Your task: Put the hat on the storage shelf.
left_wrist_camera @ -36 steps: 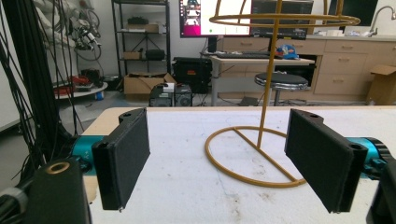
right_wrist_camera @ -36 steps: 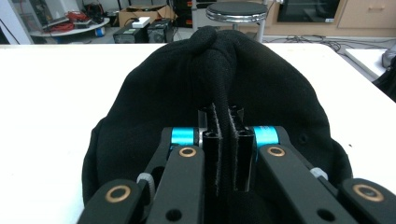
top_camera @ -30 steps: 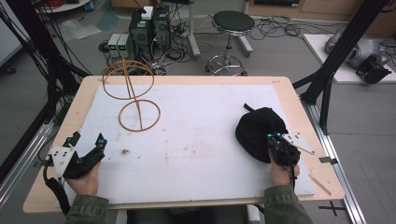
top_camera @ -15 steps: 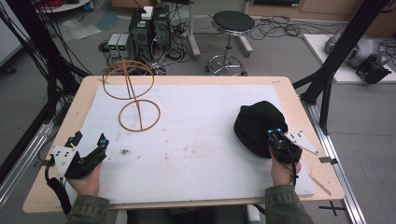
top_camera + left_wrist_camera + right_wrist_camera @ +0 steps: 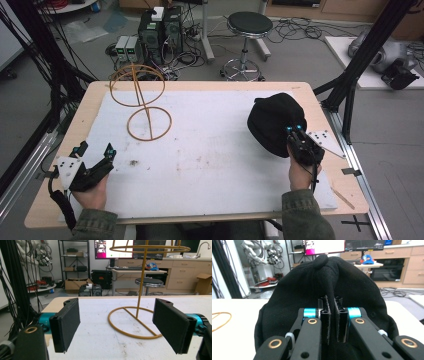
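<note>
A black cloth cap (image 5: 274, 121) lies on the right side of the white mat. My right gripper (image 5: 295, 131) is shut on a fold at the cap's near edge; in the right gripper view the black cap (image 5: 322, 282) bulges up beyond the jaws, with cloth pinched between them at my right gripper (image 5: 332, 315). A yellow wire stand (image 5: 145, 102) with a round base and a raised ring stands at the back left. My left gripper (image 5: 95, 150) rests open near the front left corner. In the left gripper view the wire stand (image 5: 140, 312) stands ahead between the wide-apart jaws of my left gripper (image 5: 125, 325).
The white mat (image 5: 200, 160) covers most of the wooden table (image 5: 325, 112). A black frame post (image 5: 350, 90) rises at the table's right edge, and cables hang along the left edge. A stool (image 5: 247, 40) and electronics boxes (image 5: 160, 30) stand on the floor beyond.
My right gripper has pulled the cap's near edge up and toward the person, bunching the cap into a taller mound. The left gripper has not moved.
</note>
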Demonstrator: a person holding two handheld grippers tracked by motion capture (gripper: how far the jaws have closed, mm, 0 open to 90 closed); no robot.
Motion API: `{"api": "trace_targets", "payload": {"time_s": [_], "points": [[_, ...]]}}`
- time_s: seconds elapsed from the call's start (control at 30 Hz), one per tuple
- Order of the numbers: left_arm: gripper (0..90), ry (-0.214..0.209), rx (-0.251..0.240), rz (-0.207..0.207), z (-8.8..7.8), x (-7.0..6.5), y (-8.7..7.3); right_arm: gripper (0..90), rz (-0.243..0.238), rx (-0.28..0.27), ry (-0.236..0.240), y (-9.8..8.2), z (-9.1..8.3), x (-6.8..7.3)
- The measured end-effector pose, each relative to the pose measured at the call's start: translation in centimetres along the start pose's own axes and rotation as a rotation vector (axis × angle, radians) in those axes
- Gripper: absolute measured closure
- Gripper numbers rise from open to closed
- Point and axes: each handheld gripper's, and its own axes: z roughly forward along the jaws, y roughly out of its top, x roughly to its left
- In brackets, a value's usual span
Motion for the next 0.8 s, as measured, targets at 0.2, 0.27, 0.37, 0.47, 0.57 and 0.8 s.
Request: {"api": "trace_targets", "payload": {"time_s": [0.2, 0.27, 0.37, 0.47, 0.57, 0.8], "points": [[22.3, 0.001, 0.005, 0.001, 0.0, 0.1, 0.0, 86.6, -0.052, -0.018, 0.024, 1.4, 0.7, 1.1], [22.2, 0.001, 0.004, 0.000, 0.0, 0.1, -0.1, 86.6, -0.062, -0.032, 0.031, 2.0, 0.9, 1.5], [22.2, 0.000, 0.000, 0.002, 0.0, 0.1, 0.0, 86.6, -0.066, -0.057, 0.040, 3.1, 1.2, 1.9], [22.2, 0.001, 0.002, 0.002, 0.0, 0.1, 0.0, 86.6, -0.075, -0.085, 0.051, 4.2, 1.6, 2.4], [22.2, -0.001, 0.001, 0.001, 0.0, 0.1, 0.0, 86.6, -0.088, -0.109, 0.057, 5.1, 2.1, 3.0], [22.2, -0.004, 0.001, -0.001, 0.0, 0.1, 0.0, 86.6, -0.104, -0.154, 0.068, 6.4, 3.1, 4.4]]}}
